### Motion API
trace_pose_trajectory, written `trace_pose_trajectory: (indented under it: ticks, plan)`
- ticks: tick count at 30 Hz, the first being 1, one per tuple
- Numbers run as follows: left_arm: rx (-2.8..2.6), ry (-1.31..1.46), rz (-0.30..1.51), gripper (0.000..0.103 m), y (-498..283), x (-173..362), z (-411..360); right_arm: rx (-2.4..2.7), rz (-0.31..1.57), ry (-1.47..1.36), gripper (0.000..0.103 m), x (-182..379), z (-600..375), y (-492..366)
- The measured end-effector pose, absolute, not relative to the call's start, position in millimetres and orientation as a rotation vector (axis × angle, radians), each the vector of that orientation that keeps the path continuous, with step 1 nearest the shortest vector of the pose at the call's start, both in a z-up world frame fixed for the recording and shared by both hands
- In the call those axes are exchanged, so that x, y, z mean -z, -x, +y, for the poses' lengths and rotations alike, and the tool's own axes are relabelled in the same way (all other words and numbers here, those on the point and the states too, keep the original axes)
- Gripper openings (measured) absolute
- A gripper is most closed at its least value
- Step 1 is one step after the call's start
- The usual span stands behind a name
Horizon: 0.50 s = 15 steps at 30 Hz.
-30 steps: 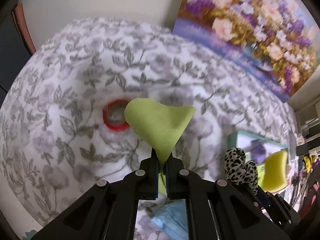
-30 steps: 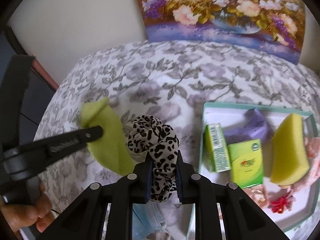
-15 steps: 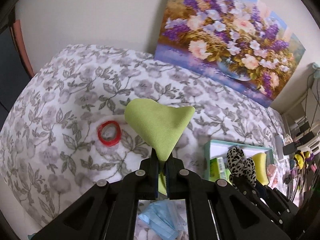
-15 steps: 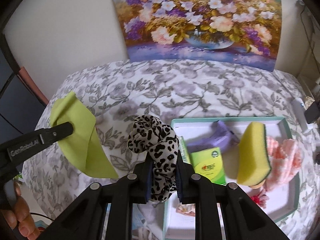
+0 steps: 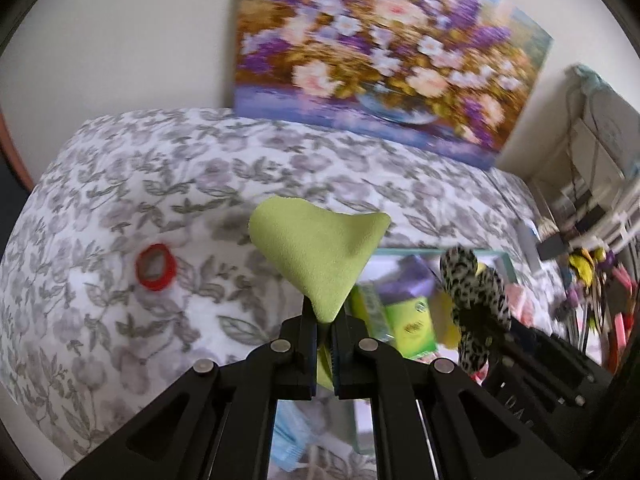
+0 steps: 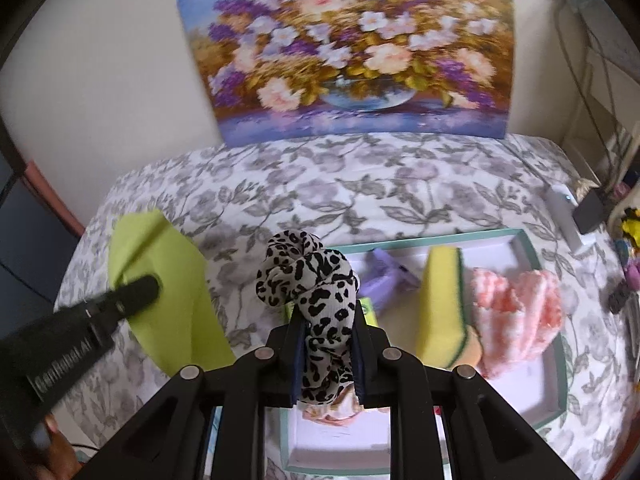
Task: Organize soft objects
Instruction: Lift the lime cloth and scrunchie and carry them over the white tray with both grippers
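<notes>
Over the floral bedspread [image 6: 360, 184], both grippers hang in the air, each loaded. Left gripper [image 5: 325, 322] has its jaws pinched tight on the narrow corner of a lime-green cloth [image 5: 320, 256], which fans out above the fingertips. Right gripper [image 6: 326, 328] clamps a leopard-print scrunchie [image 6: 308, 276], the fabric bunched above the jaws and filling the gap between them.

Taking the teal-rimmed tray [image 6: 558, 360] as the marker: the scrunchie is above its left end, and the cloth is held off to the tray's left, beyond its rim. Inside the tray the right wrist view shows a yellow sponge [image 6: 440, 304] standing on edge, a pink knitted piece [image 6: 516, 312] just right of it, and a lilac item [image 6: 386, 276] behind the scrunchie.

Only the left wrist view shows a red hair tie [image 5: 155, 267] lying on the bedspread well left of the tray, and a green tissue pack [image 5: 412, 326] inside it. Only the right wrist view shows fingers [image 6: 52, 444] of the person's hand on the left gripper's handle. A flower painting [image 6: 352, 48] leans on the wall behind the bed.
</notes>
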<state>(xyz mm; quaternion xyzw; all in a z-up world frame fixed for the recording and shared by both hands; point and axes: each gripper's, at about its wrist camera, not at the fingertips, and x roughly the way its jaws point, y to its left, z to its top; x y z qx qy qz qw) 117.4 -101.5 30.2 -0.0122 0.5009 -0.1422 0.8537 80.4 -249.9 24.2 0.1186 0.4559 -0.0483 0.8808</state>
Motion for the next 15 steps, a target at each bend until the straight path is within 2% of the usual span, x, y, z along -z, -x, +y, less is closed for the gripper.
trace_pose_trajectory:
  ticks: [15]
  plan:
    - [0.402,-0.100,1.143,0.005,-95.7,-5.2,-164.6,0.239,0.926,-0.337,0.021,-29.4,-317.7,-52.5]
